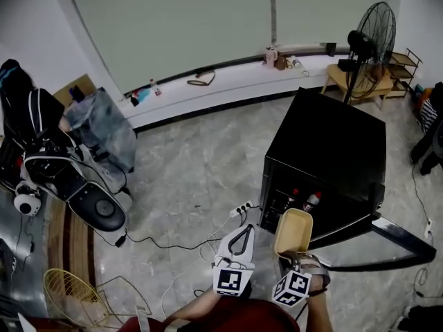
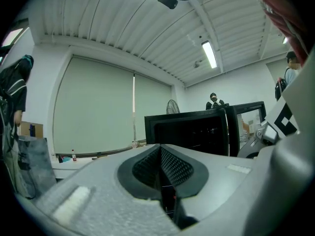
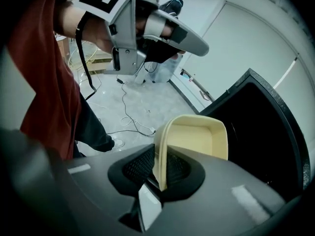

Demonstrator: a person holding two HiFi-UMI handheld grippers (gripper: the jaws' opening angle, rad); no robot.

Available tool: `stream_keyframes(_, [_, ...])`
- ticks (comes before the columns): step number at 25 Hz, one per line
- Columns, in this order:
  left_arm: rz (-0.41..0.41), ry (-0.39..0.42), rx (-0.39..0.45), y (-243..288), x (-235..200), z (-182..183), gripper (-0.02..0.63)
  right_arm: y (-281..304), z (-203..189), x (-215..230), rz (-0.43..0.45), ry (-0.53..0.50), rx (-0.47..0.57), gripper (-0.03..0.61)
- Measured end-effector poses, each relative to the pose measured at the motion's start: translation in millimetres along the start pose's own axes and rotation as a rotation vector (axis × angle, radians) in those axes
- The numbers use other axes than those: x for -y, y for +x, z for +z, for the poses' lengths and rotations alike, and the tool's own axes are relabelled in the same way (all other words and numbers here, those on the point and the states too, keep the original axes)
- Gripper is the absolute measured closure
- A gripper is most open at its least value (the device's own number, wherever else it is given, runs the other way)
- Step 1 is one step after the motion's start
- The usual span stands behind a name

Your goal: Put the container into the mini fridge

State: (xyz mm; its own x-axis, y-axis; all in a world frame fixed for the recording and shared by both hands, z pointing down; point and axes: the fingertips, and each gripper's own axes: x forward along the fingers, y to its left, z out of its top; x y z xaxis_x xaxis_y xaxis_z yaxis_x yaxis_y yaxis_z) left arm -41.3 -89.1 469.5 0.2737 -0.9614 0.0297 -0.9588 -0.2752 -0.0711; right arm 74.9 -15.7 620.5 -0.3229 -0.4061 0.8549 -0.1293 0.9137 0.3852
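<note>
Right gripper [image 3: 160, 173] pinches the container [image 3: 197, 136] by its rim, aiming at the mini fridge [image 1: 332, 151] ahead; left gripper [image 2: 160, 154] pressed together, apparently empty.

Grey marble floor [image 1: 187, 178] carries a black mini fridge [image 1: 332, 151], white power strip [image 1: 242, 209], loose cables [image 1: 163, 246] and a wire basket [image 1: 69, 296].

The mini fridge [image 1: 325, 144] is standing open just beyond the container [image 1: 293, 230], at twelve o'clock; two bottles [image 1: 311, 200] are crowding the shelf's front edge; the space at their three o'clock is looking open, though dark; the swung-out door [image 1: 391, 244] is barring the three o'clock side; a power strip [image 1: 242, 209] and cables [image 1: 166, 244] are trailing across the floor [image 1: 201, 164] at ten o'clock; a wire basket [image 1: 69, 292] is sitting at eight o'clock, well apart.
</note>
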Motion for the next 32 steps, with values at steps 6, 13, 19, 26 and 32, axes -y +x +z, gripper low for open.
stream_keyframes(6, [-0.04,-0.025,0.0,33,-24,-9,0.61,23,13,27,-0.005,0.027,-0.032,0.537])
stream_keyframes(13, [-0.123,-0.047,-0.002,73,-38,-24,0.609,47,23,57,-0.016,0.094,-0.059,0.537])
stream_keyframes(19, [-0.207,-0.044,0.003,96,-42,-35,0.609,64,23,65,-0.017,0.148,-0.109,0.537])
stream_keyframes(26, [-0.283,-0.053,0.009,108,-41,-49,0.61,73,23,64,-0.024,0.199,-0.159,0.538])
stream_keyframes(32, [-0.322,-0.062,0.021,108,-33,-52,0.61,68,15,60,-0.034,0.23,-0.196,0.538])
